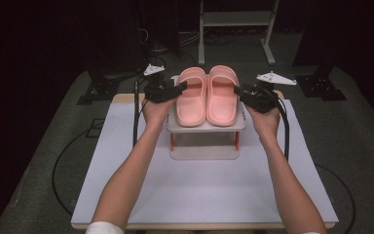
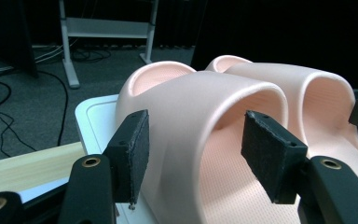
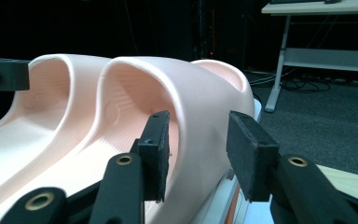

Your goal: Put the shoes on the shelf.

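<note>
A pair of pink slippers stands side by side on a small white raised shelf [image 1: 207, 127]. My left gripper [image 1: 182, 87] is at the outer side of the left slipper [image 1: 192, 100]. In the left gripper view its jaws [image 2: 193, 149] straddle the outer wall of that slipper's strap [image 2: 191, 98], one pad outside and one inside, not pressing. My right gripper [image 1: 237, 90] mirrors this at the right slipper [image 1: 222, 97]. Its jaws [image 3: 198, 149] stand open around the strap wall [image 3: 186, 84], with a gap beside the outer pad.
The shelf has orange legs and a lower tier [image 1: 203, 152], and it stands on a white tabletop [image 1: 199, 195] with a wooden edge. Behind the table are a white desk frame [image 1: 236, 22], dark stands and cables on the grey floor.
</note>
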`<action>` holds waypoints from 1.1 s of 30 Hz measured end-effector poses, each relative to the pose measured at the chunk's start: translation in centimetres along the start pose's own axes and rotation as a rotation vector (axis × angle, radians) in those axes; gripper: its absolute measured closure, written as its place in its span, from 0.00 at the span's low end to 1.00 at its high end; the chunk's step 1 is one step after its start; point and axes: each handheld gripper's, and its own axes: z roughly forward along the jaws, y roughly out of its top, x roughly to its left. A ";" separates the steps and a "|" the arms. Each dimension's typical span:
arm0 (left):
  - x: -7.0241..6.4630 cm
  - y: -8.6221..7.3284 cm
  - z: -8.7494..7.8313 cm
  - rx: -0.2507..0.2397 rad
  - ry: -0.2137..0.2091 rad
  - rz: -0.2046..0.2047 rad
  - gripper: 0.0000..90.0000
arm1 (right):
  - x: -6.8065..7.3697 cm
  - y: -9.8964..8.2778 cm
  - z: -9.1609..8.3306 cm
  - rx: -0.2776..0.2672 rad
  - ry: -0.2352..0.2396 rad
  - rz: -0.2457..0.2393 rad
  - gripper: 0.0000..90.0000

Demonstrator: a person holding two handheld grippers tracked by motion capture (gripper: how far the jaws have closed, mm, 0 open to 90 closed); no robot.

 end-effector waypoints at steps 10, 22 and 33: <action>-0.5 0.0 -1.4 -0.014 -0.020 0.023 0.45 | 0.4 0.2 -1.4 -0.010 0.023 -0.016 0.64; -0.9 -0.6 -2.8 -0.024 -0.046 0.041 0.44 | -0.1 -0.8 -2.4 -0.001 0.029 -0.008 0.64; -0.7 -1.7 -4.0 -0.032 -0.052 0.037 0.44 | -0.3 -1.6 -3.5 -0.001 0.031 -0.013 0.63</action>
